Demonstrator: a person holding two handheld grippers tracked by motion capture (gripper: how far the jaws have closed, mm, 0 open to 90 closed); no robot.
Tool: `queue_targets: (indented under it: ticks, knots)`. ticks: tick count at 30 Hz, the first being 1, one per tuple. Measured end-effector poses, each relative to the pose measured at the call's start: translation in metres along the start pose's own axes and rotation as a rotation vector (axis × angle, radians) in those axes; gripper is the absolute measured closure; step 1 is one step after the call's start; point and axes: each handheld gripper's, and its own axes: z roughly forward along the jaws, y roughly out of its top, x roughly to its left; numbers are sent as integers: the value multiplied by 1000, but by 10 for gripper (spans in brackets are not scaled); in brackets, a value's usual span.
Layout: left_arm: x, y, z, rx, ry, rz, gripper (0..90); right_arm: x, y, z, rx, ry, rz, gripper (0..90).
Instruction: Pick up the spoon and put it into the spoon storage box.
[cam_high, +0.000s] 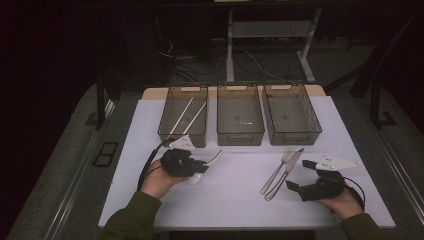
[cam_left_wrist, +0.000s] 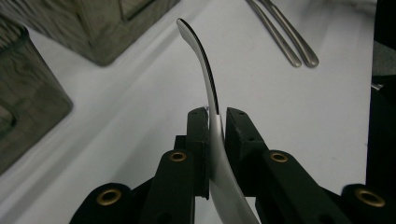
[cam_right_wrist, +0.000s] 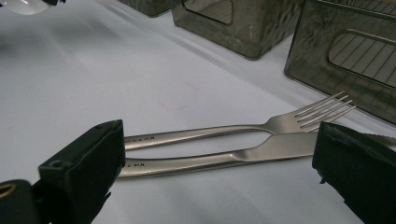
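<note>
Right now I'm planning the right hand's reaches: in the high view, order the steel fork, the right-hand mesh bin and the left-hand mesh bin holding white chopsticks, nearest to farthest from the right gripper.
1. Steel fork: on the white mat, just left of the right gripper.
2. Right-hand mesh bin: beyond it, at the mat's far edge.
3. Left-hand mesh bin with white chopsticks: far left.

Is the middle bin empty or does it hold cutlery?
Empty: the middle bin shows only its bare mesh floor from above.

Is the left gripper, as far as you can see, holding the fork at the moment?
No, the left gripper is clamped on the handle of a spoon, while the fork lies on the table beside the knife.
</note>
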Motion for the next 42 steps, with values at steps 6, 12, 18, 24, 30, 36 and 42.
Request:
queue_targets:
  ticks: [6,12,18,24,30,36,42]
  knots:
    - [4,20,5,-15,-12,17,790,0,0,0,0,0,2,26]
    - [6,44,9,-20,-25,46,790,0,0,-1,-3,1,2,26]
    - [9,67,9,-22,-15,71,790,0,0,-1,-2,2,0,26]
    - [14,86,13,-31,0,93,791,0,0,-1,-4,2,-1,25]
    - [20,103,21,-37,22,90,791,-1,0,-1,-5,0,0,25]
    - [31,120,31,-39,47,92,790,0,0,-2,-7,1,1,25]
    - [45,131,45,-36,83,77,790,0,0,-2,-7,4,1,25]
